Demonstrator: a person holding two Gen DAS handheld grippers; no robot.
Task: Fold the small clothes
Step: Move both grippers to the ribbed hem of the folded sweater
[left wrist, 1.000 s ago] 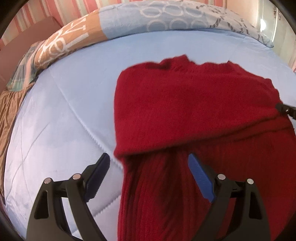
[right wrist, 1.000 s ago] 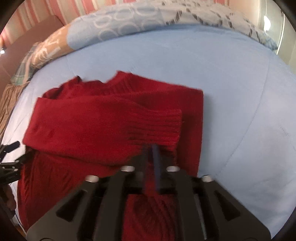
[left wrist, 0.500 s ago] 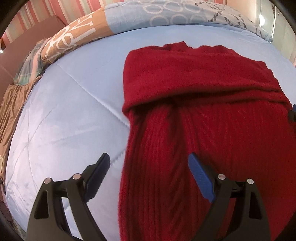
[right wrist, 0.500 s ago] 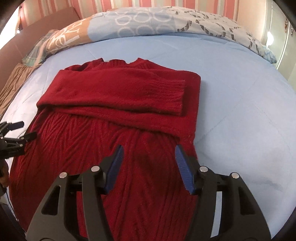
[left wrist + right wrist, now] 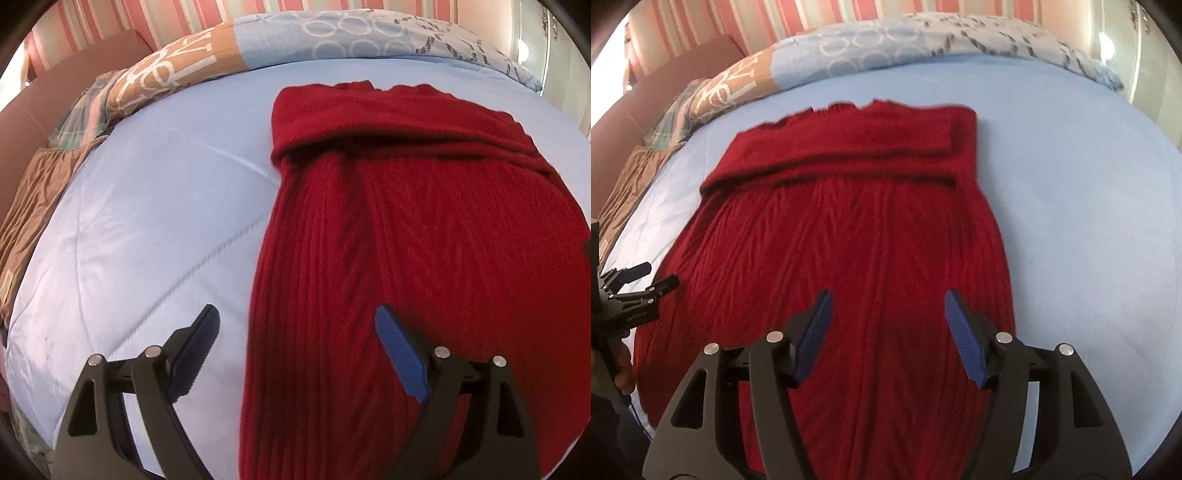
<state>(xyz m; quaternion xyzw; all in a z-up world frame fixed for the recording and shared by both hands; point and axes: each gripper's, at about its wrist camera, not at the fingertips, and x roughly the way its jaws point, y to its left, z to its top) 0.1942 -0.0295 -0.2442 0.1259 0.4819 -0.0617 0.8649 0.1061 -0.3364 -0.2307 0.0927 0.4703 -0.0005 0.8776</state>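
A dark red knit sweater (image 5: 849, 240) lies flat on the light blue quilt (image 5: 1071, 203), with both sleeves folded across its upper part. In the left wrist view the sweater (image 5: 424, 240) fills the right half. My left gripper (image 5: 297, 328) is open and empty, straddling the sweater's left edge near the hem. My right gripper (image 5: 886, 314) is open and empty, over the lower right part of the sweater. The left gripper (image 5: 646, 282) also shows at the left edge of the right wrist view.
A patterned blue and tan pillow (image 5: 332, 40) lies at the head of the bed. A brown blanket (image 5: 33, 192) hangs at the bed's left side. A striped pink wall (image 5: 812, 22) stands behind the bed.
My right gripper let go of the folded sleeve and opened. Both grippers drew back toward the sweater's hem.
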